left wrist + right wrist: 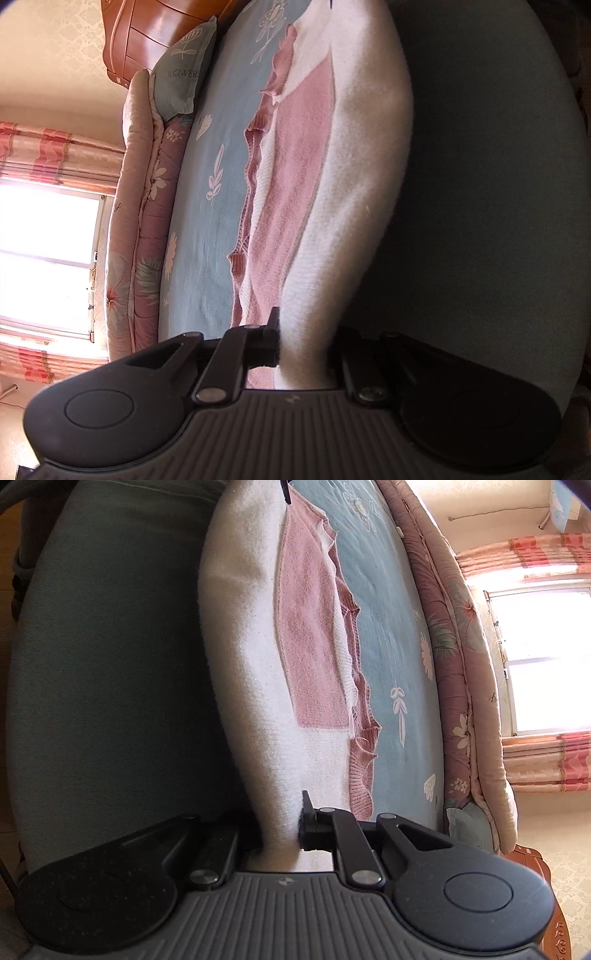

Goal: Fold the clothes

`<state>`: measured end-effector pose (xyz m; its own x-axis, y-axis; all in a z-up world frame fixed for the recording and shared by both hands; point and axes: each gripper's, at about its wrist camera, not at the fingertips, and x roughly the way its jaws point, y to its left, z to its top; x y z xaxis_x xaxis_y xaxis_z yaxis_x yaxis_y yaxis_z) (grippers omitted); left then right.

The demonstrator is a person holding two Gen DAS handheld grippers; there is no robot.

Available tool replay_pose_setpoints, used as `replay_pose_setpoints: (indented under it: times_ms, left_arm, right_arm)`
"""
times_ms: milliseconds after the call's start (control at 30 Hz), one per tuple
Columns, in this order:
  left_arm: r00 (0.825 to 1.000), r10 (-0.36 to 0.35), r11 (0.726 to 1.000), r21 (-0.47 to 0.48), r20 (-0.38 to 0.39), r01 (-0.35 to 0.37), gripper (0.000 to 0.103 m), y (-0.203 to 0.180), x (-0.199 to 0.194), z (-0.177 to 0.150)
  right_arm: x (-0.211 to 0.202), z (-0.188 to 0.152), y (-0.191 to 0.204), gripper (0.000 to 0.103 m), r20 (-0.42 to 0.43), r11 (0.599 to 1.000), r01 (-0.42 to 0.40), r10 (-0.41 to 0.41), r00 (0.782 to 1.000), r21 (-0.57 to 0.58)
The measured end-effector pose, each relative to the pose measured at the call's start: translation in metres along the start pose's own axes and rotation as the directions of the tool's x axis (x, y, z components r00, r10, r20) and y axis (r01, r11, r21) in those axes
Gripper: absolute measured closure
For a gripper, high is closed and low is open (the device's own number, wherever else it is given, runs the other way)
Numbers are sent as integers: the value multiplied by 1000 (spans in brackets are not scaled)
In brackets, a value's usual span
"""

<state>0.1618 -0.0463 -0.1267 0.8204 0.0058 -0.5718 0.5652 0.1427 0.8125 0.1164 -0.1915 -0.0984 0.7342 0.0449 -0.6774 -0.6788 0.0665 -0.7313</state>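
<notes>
A pink and white knitted garment point(295, 177) lies on the blue bed sheet, its near white edge lifted into a rolled fold. My left gripper point(304, 347) is shut on one end of that white edge. In the right wrist view the same garment point(314, 642) stretches away, and my right gripper point(282, 830) is shut on the other end of the white edge. Both views are turned on their side. A ruffled pink hem point(364, 738) runs along the garment's far edge on the sheet.
The blue flowered bed sheet point(218, 155) spreads beyond the garment. A folded pink flowered quilt point(454, 686) and a pillow point(183, 70) lie along the far side by a wooden headboard point(147, 33). A person's dark green clothing point(110, 664) fills the near side. A bright window point(44, 258) has pink curtains.
</notes>
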Motion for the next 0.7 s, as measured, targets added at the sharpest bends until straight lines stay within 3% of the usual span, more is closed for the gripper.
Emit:
replay_pose_setpoints:
  times_ms: [333, 500, 600, 700]
  left_arm:
    - [999, -46, 999, -6, -13, 46, 94, -35, -17, -5]
    - [995, -103, 993, -53, -18, 102, 86, -27, -27, -11]
    - [979, -204, 973, -114, -10, 202, 84, -10, -37, -22]
    - [937, -348, 914, -213, 20, 345, 82, 19, -48, -41]
  right_arm:
    - [-21, 1, 41, 86, -15, 998, -55, 56, 998, 26]
    - [-28, -5, 49, 74, -22, 994, -93, 95, 995, 59]
    - [-33, -22, 36, 61, -25, 985, -150, 153, 988, 89]
    - [-47, -43, 23, 58, -29, 966, -208, 215, 976, 153]
